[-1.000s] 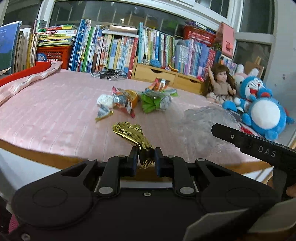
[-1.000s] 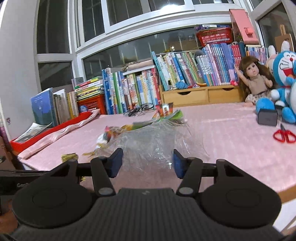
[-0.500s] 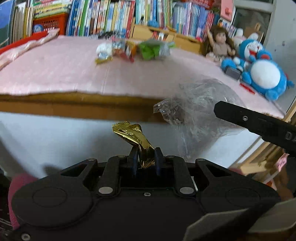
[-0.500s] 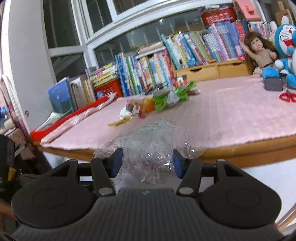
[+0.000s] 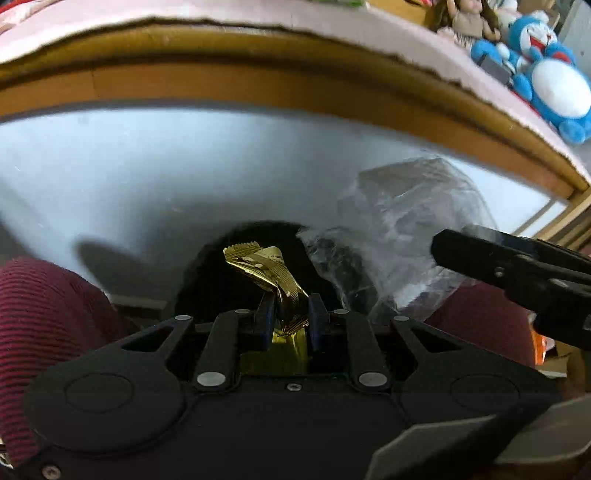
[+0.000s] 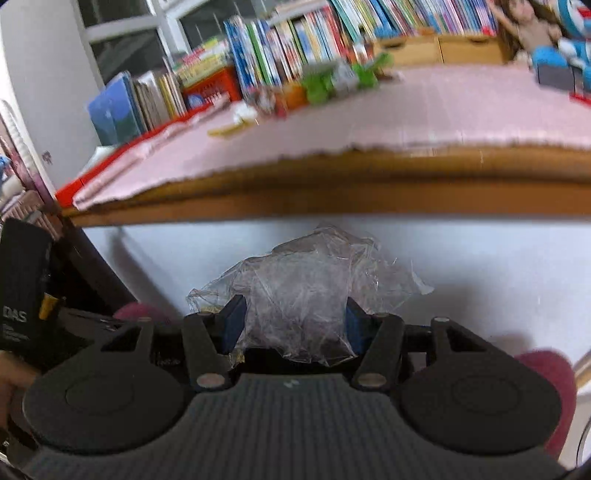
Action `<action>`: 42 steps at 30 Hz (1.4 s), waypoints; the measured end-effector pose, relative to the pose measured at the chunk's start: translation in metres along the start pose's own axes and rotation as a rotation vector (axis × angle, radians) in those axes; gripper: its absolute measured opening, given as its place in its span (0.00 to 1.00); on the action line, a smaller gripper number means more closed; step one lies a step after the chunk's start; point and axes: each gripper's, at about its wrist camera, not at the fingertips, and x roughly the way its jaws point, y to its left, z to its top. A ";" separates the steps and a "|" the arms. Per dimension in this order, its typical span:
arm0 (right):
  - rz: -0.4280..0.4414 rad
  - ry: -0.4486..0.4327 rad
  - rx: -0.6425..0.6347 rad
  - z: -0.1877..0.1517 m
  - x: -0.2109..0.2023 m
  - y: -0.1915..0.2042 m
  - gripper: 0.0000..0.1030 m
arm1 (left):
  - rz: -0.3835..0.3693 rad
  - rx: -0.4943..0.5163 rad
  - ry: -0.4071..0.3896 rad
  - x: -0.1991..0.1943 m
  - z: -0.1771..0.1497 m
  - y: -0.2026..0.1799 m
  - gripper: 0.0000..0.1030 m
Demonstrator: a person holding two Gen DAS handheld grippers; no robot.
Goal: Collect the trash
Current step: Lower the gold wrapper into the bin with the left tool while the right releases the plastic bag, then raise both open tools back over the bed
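left wrist view has dropped below table edge.

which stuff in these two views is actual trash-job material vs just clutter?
Job:
- gold wrapper, pinched in left gripper
- clear plastic bag, clamped in right gripper
- green wrappers on the table

Clutter:
- books
- doll
- blue plush toy
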 end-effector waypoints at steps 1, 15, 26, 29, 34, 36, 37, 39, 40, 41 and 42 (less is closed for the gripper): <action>0.001 0.020 0.013 -0.002 0.004 -0.003 0.58 | 0.002 0.006 0.011 0.003 -0.001 0.000 0.17; -0.039 0.321 0.028 -0.033 0.083 -0.026 0.64 | 0.035 0.089 0.251 0.061 -0.005 0.002 0.19; -0.045 0.335 -0.003 -0.030 0.089 -0.024 0.86 | 0.072 0.116 0.251 0.059 -0.004 -0.003 0.49; -0.045 0.327 -0.006 -0.028 0.090 -0.026 0.87 | 0.066 0.108 0.248 0.059 -0.003 -0.002 0.52; -0.050 0.315 -0.004 -0.027 0.087 -0.028 0.87 | 0.076 0.117 0.227 0.056 0.000 -0.002 0.57; -0.053 0.308 -0.008 -0.026 0.082 -0.030 0.87 | 0.080 0.120 0.217 0.053 0.002 -0.003 0.59; -0.054 0.305 -0.010 -0.025 0.080 -0.030 0.87 | 0.082 0.120 0.211 0.051 0.002 -0.003 0.61; -0.056 0.293 -0.012 -0.023 0.077 -0.029 0.87 | 0.084 0.119 0.199 0.047 0.005 -0.003 0.62; -0.051 0.280 -0.010 -0.020 0.074 -0.028 0.87 | 0.085 0.117 0.191 0.044 0.006 -0.003 0.62; -0.044 0.266 -0.008 -0.017 0.071 -0.028 0.87 | 0.084 0.116 0.178 0.040 0.009 -0.003 0.62; -0.035 0.248 -0.008 -0.013 0.068 -0.027 0.87 | 0.082 0.115 0.163 0.036 0.012 -0.003 0.63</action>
